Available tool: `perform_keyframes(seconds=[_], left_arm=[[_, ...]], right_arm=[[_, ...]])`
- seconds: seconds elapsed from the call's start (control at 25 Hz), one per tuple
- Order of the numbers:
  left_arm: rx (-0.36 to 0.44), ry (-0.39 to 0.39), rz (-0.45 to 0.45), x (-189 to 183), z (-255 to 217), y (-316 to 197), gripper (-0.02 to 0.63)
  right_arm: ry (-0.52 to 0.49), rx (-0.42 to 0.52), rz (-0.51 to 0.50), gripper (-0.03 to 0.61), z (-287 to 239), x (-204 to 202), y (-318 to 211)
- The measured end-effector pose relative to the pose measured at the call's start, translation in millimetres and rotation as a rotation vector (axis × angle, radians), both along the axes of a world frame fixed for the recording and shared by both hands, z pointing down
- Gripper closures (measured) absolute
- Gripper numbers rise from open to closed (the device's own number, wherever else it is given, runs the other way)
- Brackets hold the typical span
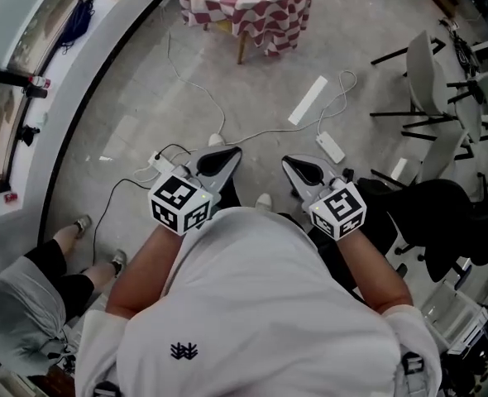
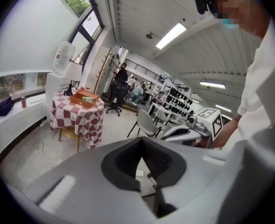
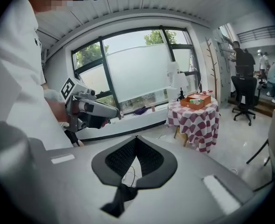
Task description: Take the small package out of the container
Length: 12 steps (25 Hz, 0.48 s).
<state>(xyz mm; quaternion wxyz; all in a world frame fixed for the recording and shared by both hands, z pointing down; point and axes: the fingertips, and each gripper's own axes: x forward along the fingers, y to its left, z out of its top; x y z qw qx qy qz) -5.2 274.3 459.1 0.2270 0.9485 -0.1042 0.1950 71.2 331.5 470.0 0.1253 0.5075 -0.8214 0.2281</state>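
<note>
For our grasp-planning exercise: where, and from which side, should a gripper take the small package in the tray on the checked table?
Probably from above: the package lies low inside the open-topped tray, whose walls block a sideways approach. Close the jaws across its shorter width, near the middle. It is too distant to judge finer detail.
</note>
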Motion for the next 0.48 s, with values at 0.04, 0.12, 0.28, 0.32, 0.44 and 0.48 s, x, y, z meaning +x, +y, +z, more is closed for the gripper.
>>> perform_keyframes(seconds=[0.04,0.12,0.28,0.32,0.44,0.48], left_arm=[[-0.013,0.012,0.006,3,-2,-19,0.558],[-0.022,0.025,0.023,7,-6,-54,0.558],[0.003,0.020,0.046,3,-5,-121,0.558],[0.004,0.018,0.051,2,-4,-137,0.558],[0.005,0.010,0.067,-4,-1,-178,0.557],[0.008,0.007,0.070,-6,0,-190,0.547]], right_arm=[[0.006,0.000,0.005,0.578,-1,2,-18],[0.026,0.006,0.005,0.578,-5,2,-53],[0.044,0.009,0.008,0.578,-9,3,-126],[0.046,0.008,0.011,0.577,-10,3,-144],[0.065,0.003,0.007,0.577,-15,0,-191],[0.073,0.001,0.003,0.577,-16,-1,-205]])
